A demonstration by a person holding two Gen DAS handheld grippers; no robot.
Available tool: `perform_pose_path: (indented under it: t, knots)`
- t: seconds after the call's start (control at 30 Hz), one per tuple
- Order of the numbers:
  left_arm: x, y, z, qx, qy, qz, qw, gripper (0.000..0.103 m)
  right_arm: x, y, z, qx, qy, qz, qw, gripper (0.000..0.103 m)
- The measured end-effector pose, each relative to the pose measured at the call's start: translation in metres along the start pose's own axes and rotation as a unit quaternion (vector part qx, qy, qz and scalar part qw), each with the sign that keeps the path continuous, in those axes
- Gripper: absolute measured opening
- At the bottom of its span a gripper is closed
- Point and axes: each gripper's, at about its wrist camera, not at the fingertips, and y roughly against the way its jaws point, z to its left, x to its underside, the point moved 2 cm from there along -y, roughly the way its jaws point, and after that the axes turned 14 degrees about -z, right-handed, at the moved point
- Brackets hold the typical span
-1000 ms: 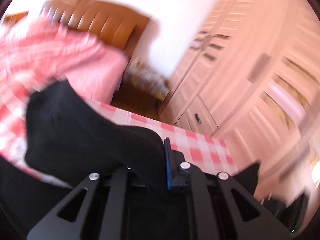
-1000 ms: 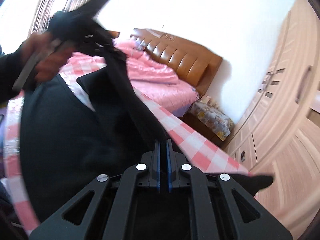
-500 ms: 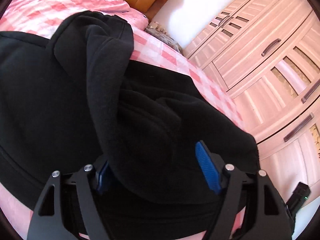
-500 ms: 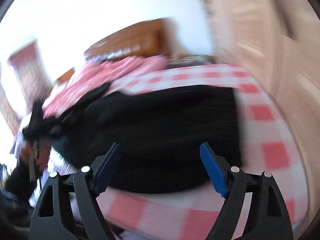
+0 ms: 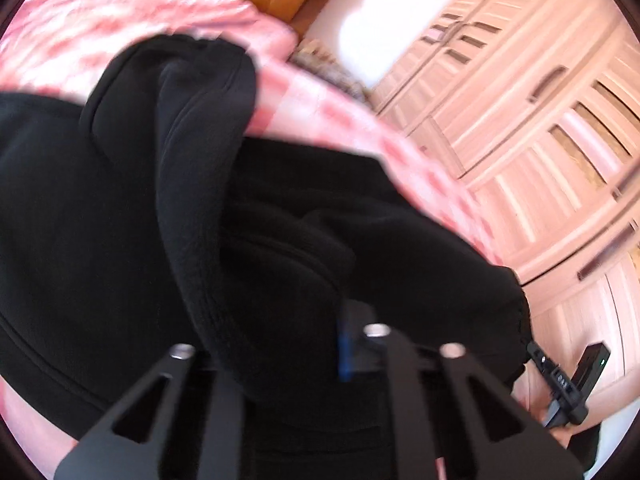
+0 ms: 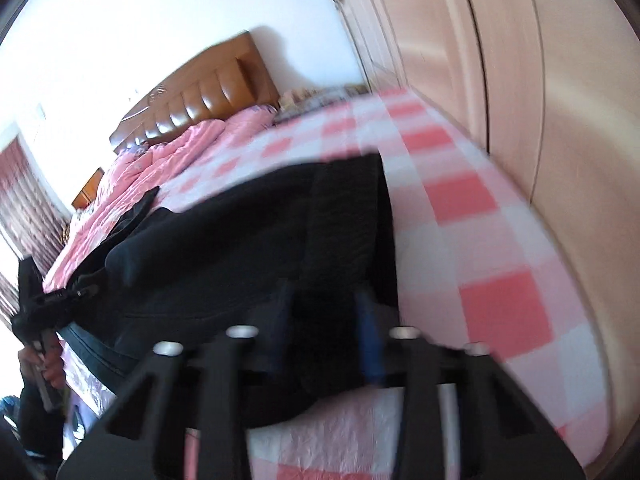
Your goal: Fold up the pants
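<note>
The black fleece pants (image 5: 120, 220) lie bunched on the pink-checked bed (image 5: 304, 92). In the left wrist view my left gripper (image 5: 280, 340) is closed on a thick fold of the pants; the fabric hides its left pad and only the right blue pad shows. In the right wrist view the pants (image 6: 240, 240) lie across the bed (image 6: 480, 240), and my right gripper (image 6: 326, 332) is closing on their near edge, with cloth between its blue pads. The left gripper (image 6: 36, 300) shows at far left, the right gripper (image 5: 568, 384) at lower right.
A brown padded headboard (image 6: 208, 92) and a rumpled pink quilt (image 6: 160, 152) lie at the far end of the bed. A pink wardrobe (image 5: 540, 120) runs along the bed's right side, close to its edge (image 6: 520, 80).
Half a second ago both grippers were open over the pants. Now the left has shut on a fold and the right has narrowed onto the pants' edge, lower and closer to the bed.
</note>
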Motion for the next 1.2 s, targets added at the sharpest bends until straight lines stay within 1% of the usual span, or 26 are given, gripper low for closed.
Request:
perform_pose_path:
  t: [0.03,0.07,0.1,0.17,0.23,0.27,0.33,0.37,0.4,0.43,0.5,0.57,0.63,0.7,0.77,0.87,0.9,0.93,0.97,1.0,1.03,1.07,1.1,1.13,1.17,1.2]
  knots:
    - [-0.007,0.008,-0.008,0.001,-0.015,-0.016,0.9998,0.011,-0.007,0.008,0.004,-0.001,0.006,-0.012,1.000,0.021]
    - [-0.012,0.017,-0.014,0.001,-0.029,-0.030,0.9991,0.011,-0.013,0.014,0.005,0.010,0.013,-0.023,1.000,0.005]
    - [-0.020,0.029,-0.021,-0.001,-0.042,-0.045,0.9981,0.011,-0.020,0.021,0.005,0.009,0.014,-0.030,0.999,0.006]
    - [-0.026,0.045,-0.026,0.006,-0.049,-0.050,0.9975,0.011,-0.026,0.033,0.002,0.008,0.011,-0.032,0.999,0.006]
    - [-0.021,0.060,-0.027,0.011,-0.060,-0.031,0.9977,0.011,-0.022,0.041,-0.003,0.018,0.019,-0.025,0.999,0.006]
    - [-0.017,0.061,-0.027,0.011,-0.063,-0.021,0.9977,0.011,-0.018,0.042,-0.008,0.020,0.016,-0.018,1.000,0.006]
    - [0.003,0.062,-0.021,0.008,-0.072,0.011,0.9973,0.011,-0.003,0.040,-0.016,0.028,0.011,-0.001,1.000,0.006]
    - [0.014,0.059,-0.017,0.000,-0.077,0.024,0.9968,0.011,0.008,0.035,-0.019,0.035,0.011,0.016,0.999,0.006]
    - [0.026,0.053,-0.012,-0.016,-0.082,0.037,0.9958,0.011,0.014,0.032,-0.019,0.041,0.012,0.023,0.999,0.006]
    - [0.035,0.047,-0.009,-0.029,-0.082,0.046,0.9951,0.011,0.021,0.030,-0.019,0.050,0.018,0.028,0.998,0.006]
    - [0.049,0.038,0.003,-0.043,-0.073,0.059,0.9947,0.011,0.024,0.028,-0.019,0.053,0.020,0.026,0.998,0.006]
    - [0.052,0.037,0.003,-0.045,-0.074,0.055,0.9947,0.011,0.015,0.033,-0.016,0.045,0.021,0.010,0.999,0.006]
    - [0.044,0.046,-0.003,-0.038,-0.081,0.031,0.9955,0.012,0.005,0.038,-0.008,0.041,0.037,-0.006,0.998,0.006]
    - [0.037,0.053,-0.009,-0.040,-0.094,0.011,0.9947,0.012,0.001,0.039,-0.001,0.043,0.054,-0.013,0.998,0.006]
    - [0.038,0.052,-0.010,-0.045,-0.104,0.013,0.9935,0.012,0.009,0.033,-0.005,0.048,0.051,0.001,0.998,0.006]
    - [0.060,0.036,0.001,-0.068,-0.114,0.047,0.9900,0.017,0.031,0.018,-0.019,0.065,0.049,0.042,0.996,0.008]
    - [0.063,0.039,0.000,-0.065,-0.123,0.029,0.9899,0.019,0.035,0.019,-0.020,0.069,0.054,0.043,0.995,0.011]
    - [0.065,0.041,-0.003,-0.071,-0.139,0.026,0.9874,0.026,0.033,0.022,-0.017,0.072,0.061,0.042,0.995,0.015]
    - [0.065,0.043,-0.007,-0.077,-0.160,0.026,0.9837,0.032,0.030,0.024,-0.015,0.073,0.067,0.044,0.994,0.016]
    - [0.065,0.047,-0.009,-0.089,-0.177,0.022,0.9799,0.065,0.025,0.026,-0.010,0.079,0.080,0.047,0.993,0.020]
    - [0.062,0.053,-0.011,-0.111,-0.200,0.002,0.9734,0.093,0.019,0.029,-0.004,0.086,0.092,0.043,0.991,0.042]
    - [0.060,0.059,-0.013,-0.124,-0.213,-0.019,0.9690,0.096,0.012,0.033,0.003,0.096,0.106,0.029,0.989,0.062]
    - [0.055,0.068,-0.014,-0.145,-0.233,-0.048,0.9603,0.096,0.004,0.040,0.014,0.104,0.123,-0.003,0.987,0.099]
    - [0.049,0.074,-0.015,-0.168,-0.251,-0.062,0.9513,0.096,-0.003,0.045,0.024,0.101,0.138,-0.030,0.985,0.098]
    - [0.043,0.079,-0.014,-0.182,-0.259,-0.072,0.9457,0.096,-0.010,0.046,0.040,0.093,0.158,-0.047,0.982,0.098]
    - [0.035,0.083,-0.013,-0.193,-0.261,-0.082,0.9423,0.097,-0.014,0.044,0.050,0.088,0.173,-0.054,0.980,0.098]
